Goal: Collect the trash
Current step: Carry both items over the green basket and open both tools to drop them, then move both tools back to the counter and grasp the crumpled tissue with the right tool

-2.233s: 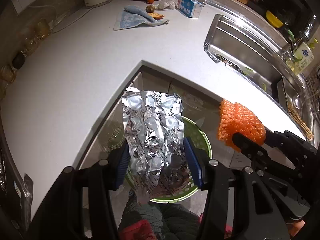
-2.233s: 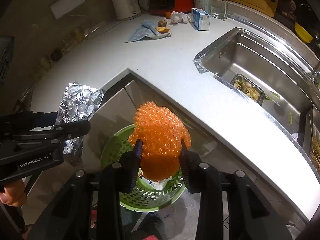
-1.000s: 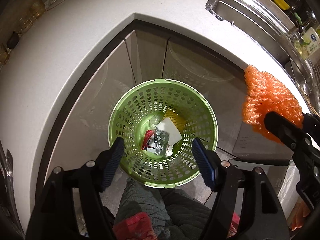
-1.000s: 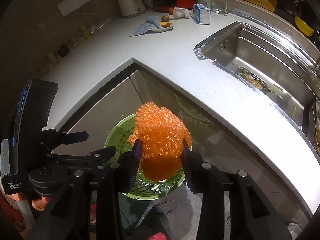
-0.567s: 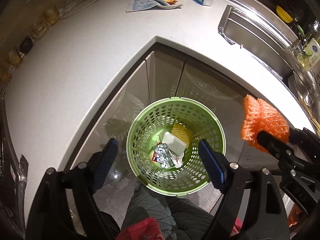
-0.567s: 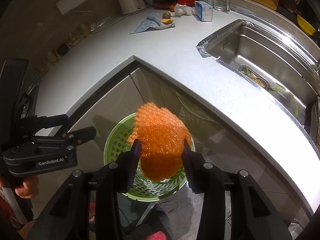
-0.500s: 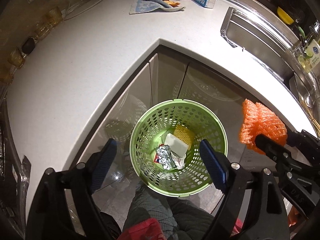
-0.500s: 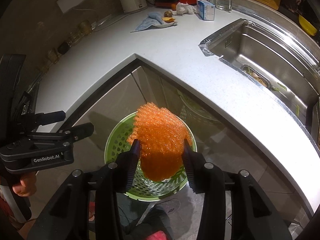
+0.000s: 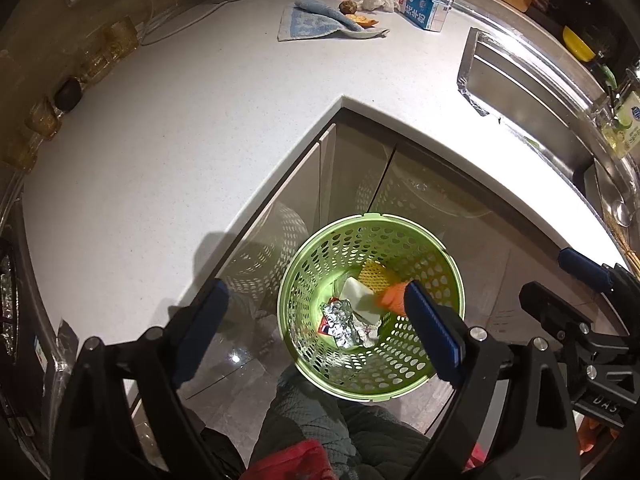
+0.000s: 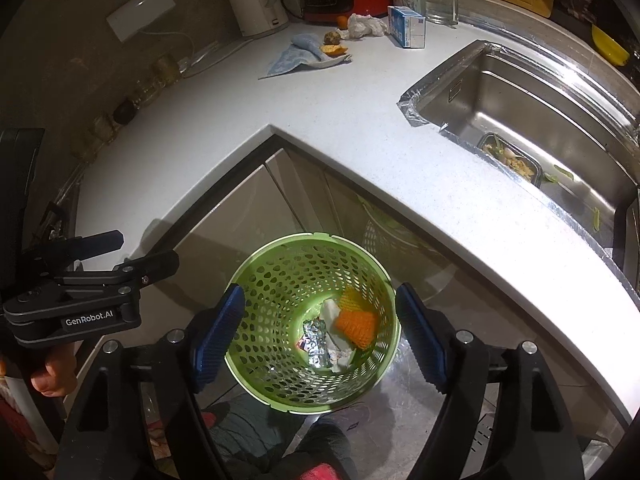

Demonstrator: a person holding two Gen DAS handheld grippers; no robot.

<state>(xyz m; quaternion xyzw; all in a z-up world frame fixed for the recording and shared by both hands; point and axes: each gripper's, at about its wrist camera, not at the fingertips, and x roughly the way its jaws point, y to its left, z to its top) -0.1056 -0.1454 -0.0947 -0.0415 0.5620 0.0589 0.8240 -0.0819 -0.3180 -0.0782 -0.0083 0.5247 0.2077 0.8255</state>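
Both claws hang wide apart with nothing between their blue ribbed pads — the left claw [image 9: 316, 328] and the right claw [image 10: 320, 330] each frame the round green perforated plastic basket [image 10: 280, 276] standing on the glossy floor below the inner corner of the white speckled counter [image 9: 168, 132]. At the bottom of the basket lies the trash: an orange netted foam sleeve [image 10: 357, 323] with a bumpy weave, a crumpled silver foil blister sheet [image 10: 316, 338], a flat white piece and a yellow mesh scrap [image 9: 374, 272]; a small red item beside the foil is too hidden to name. In the left wrist view the right pad covers most of the orange sleeve [image 9: 391, 298]. Far back on the counter sit a blue cloth [image 9: 316, 20] with fruit peel and a small brown fruit on it, a crumpled white tissue [image 10: 362, 24], a blue-and-white carton [image 9: 422, 8], a white kettle and a red appliance. A stainless steel sink [image 10: 540, 108] with a tray of food scraps in it lies to the right — its far edge is cut off. Dim glass jars line the left wall, hard to make out.
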